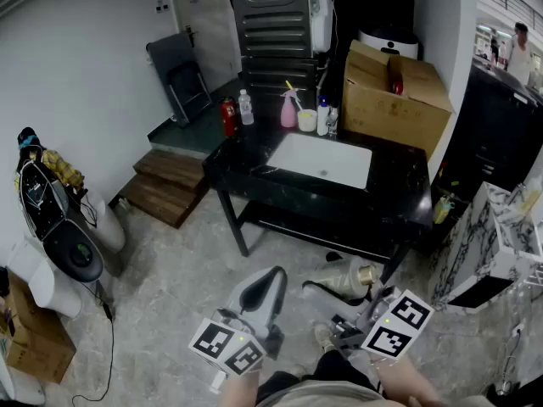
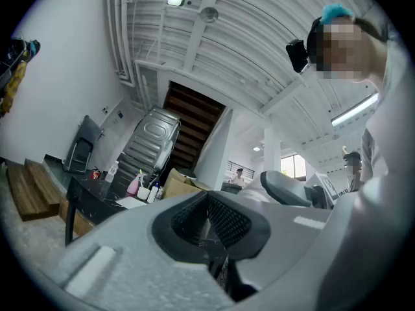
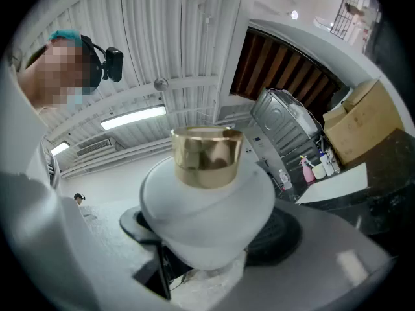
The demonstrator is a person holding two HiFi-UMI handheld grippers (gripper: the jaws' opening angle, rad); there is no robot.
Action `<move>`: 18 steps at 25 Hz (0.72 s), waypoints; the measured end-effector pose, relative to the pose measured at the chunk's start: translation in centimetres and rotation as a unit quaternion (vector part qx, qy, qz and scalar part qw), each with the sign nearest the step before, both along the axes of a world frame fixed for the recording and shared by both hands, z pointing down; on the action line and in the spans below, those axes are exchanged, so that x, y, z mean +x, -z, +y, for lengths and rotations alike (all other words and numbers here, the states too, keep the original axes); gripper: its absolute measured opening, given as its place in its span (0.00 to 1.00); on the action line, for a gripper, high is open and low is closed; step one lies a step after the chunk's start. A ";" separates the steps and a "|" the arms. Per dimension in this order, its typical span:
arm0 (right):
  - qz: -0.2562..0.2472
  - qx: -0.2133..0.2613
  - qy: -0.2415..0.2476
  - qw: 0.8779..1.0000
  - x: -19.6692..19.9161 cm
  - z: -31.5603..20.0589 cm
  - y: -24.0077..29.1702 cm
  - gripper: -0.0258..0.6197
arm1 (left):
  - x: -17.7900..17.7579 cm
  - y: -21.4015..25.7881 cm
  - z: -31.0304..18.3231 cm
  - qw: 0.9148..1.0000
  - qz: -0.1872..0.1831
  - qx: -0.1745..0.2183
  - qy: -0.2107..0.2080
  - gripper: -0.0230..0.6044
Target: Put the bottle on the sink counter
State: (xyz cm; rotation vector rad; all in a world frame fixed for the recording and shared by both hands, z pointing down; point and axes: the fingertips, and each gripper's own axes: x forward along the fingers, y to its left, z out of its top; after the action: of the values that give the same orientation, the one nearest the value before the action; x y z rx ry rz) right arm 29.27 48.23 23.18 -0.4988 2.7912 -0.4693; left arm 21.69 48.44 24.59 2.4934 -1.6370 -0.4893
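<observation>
- Step in hand: carrying. The right gripper has its fingers spread wide and pressed on either side of the bottle. It is a firm hold, not a loose cradle.
- The bottle sits between those fingers with its cap sticking out past the fingertips. In the head view it hangs low and close to the person's body, over the floor.
- The left gripper has its ribbed pads closed together with nothing between them. It plays no part in the hold.
- The sink counter lies well beyond both sets of fingertips, across a stretch of floor, so the placing has not begun.
- Next move, as I judge it: walk up to the counter and bring the bottle over a bare patch of the black top. Lower it until its base rests there, then open the fingers.
- The back edge beside the white sink is crowded with a pink spray bottle and other small containers. A cardboard box fills one corner, so the front or side strip looks freer.
- Look of the bottle: a rounded, frosted white body, broad at the shoulder. The short cap is shiny and gold. It is smooth, so it could slip if the hold loosens.
</observation>
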 end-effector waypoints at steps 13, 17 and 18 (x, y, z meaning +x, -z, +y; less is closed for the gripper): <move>0.010 0.002 -0.018 1.000 0.0 -0.7 0.4 0.56 | 1.1 -0.7 1.1 1.000 -0.009 -0.017 -0.022 0.05; 0.065 0.049 -0.041 0.996 -0.4 -0.8 -0.1 0.57 | 0.9 -1.0 1.0 0.999 -0.010 -0.015 -0.027 0.05; 0.072 0.054 -0.043 0.995 -0.6 -0.8 -0.1 0.57 | 0.8 -1.1 1.1 0.999 -0.011 -0.015 -0.029 0.05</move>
State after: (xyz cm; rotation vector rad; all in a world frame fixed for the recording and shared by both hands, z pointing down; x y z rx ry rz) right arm 28.66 47.44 23.32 -0.6483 2.8980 -0.2719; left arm 22.46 49.50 25.72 2.5250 -1.5617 -0.4292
